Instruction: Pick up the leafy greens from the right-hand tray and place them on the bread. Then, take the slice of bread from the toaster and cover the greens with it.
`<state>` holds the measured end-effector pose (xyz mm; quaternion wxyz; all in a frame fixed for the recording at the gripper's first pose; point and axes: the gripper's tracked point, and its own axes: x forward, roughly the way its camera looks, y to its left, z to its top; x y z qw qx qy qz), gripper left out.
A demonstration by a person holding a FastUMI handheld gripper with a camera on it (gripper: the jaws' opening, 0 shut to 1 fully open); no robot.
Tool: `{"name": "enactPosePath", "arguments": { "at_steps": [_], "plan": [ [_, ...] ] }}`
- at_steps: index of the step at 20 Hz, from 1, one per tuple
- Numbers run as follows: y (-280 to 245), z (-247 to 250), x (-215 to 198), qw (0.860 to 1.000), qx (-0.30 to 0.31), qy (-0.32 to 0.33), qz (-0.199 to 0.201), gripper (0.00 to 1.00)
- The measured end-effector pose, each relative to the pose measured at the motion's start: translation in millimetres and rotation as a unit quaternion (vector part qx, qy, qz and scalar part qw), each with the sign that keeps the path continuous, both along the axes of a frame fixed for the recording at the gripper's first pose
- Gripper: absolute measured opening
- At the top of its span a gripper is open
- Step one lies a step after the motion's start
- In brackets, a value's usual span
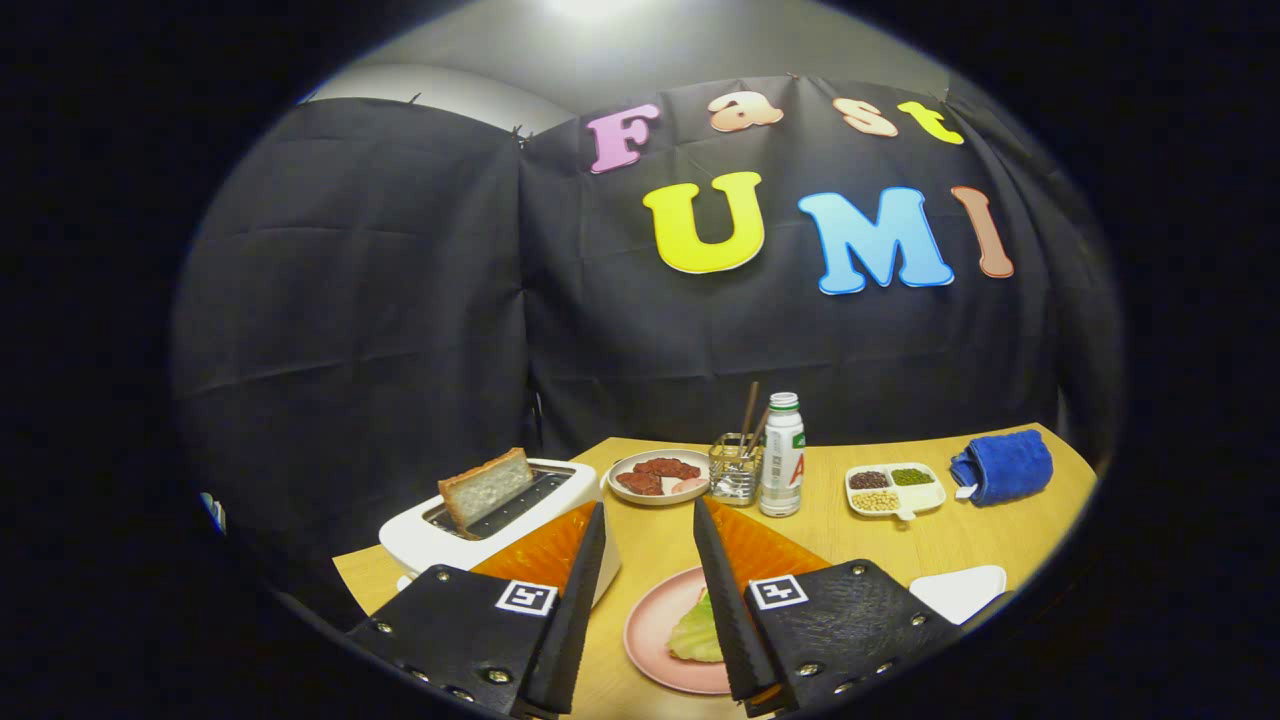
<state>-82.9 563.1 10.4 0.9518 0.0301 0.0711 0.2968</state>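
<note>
My gripper [648,520] hangs with fingers parted and holding nothing, above the round pink plate [650,625], where the crinkled pale leafy greens [697,632] already lie; the bread beneath them I cannot make out. Left of the plate, the porous bread slice [487,487] leans tilted in the glossy white toaster [505,525]. I judge pinching its flat faces safest.

White toaster [520,510], pink plate [655,630], pale green leafy greens [698,632], blue cloth [1003,466].
</note>
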Motion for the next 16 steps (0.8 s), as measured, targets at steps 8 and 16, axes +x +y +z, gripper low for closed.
{"name": "enactPosePath", "arguments": {
  "at_steps": [8, 16],
  "plan": [
    [118.4, -6.3, -45.0, 0.998, -0.021, -0.001, 0.058, 0.56],
    [159.4, -27.1, -23.8, 0.998, -0.062, -0.013, 0.012, 0.55]
  ]
}}
